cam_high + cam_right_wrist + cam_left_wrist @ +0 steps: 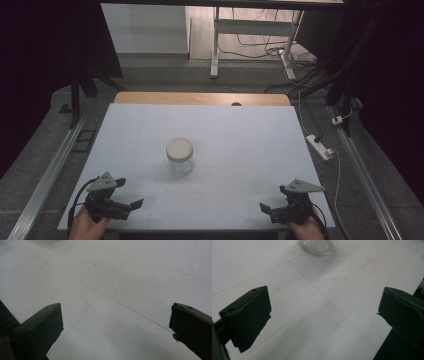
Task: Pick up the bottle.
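Observation:
A clear glass jar [179,156] with a cream lid stands upright near the middle of the white table [240,130]. My left gripper [128,193] rests at the front left corner, held by a hand, its jaws wide apart and empty. In the left gripper view the gripper [324,307] points over bare table toward the jar's base [319,246] at the top edge. My right gripper [273,198] sits at the front right corner, also open and empty. The right gripper view looks past the gripper [116,320] at bare white surface.
A strip of wooden tabletop [200,98] shows beyond the white sheet. A power strip [320,146] and cables lie on the floor to the right, and a metal rail [50,170] runs along the left. Faint red square marks [369,265] [38,263] are drawn on the sheet.

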`<move>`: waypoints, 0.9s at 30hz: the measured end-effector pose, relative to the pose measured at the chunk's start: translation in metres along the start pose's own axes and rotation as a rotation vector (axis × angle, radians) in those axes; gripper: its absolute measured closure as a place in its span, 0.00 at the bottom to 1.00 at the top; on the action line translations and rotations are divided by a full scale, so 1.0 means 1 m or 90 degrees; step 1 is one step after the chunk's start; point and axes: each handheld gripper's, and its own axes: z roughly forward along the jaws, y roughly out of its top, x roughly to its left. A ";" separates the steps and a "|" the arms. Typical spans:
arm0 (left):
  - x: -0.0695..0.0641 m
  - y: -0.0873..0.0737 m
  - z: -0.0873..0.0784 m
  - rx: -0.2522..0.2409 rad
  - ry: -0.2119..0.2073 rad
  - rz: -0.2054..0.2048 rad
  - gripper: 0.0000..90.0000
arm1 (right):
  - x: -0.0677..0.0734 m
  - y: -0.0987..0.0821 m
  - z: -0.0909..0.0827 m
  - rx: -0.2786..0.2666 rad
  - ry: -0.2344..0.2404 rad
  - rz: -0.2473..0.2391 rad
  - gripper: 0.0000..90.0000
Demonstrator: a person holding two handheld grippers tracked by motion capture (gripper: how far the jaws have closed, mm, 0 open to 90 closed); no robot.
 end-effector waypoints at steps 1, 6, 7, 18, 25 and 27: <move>0.000 0.002 0.002 -0.002 0.001 0.001 0.00 | 0.000 0.000 0.000 0.000 0.002 -0.001 0.00; 0.001 0.009 0.010 -0.005 0.001 0.014 0.00 | 0.001 0.000 0.000 0.002 0.004 -0.005 0.00; 0.001 0.013 0.014 -0.009 -0.003 0.019 0.00 | 0.001 0.000 0.000 0.002 0.004 -0.004 0.00; 0.001 0.029 0.032 -0.002 -0.013 0.031 0.00 | 0.002 0.000 0.001 0.005 0.008 -0.016 0.00; 0.002 0.041 0.044 0.016 -0.021 0.029 0.00 | 0.002 0.000 0.001 0.006 0.008 -0.015 0.00; 0.002 0.044 0.048 0.020 -0.016 0.036 0.00 | 0.002 0.000 0.001 0.005 0.008 -0.013 0.00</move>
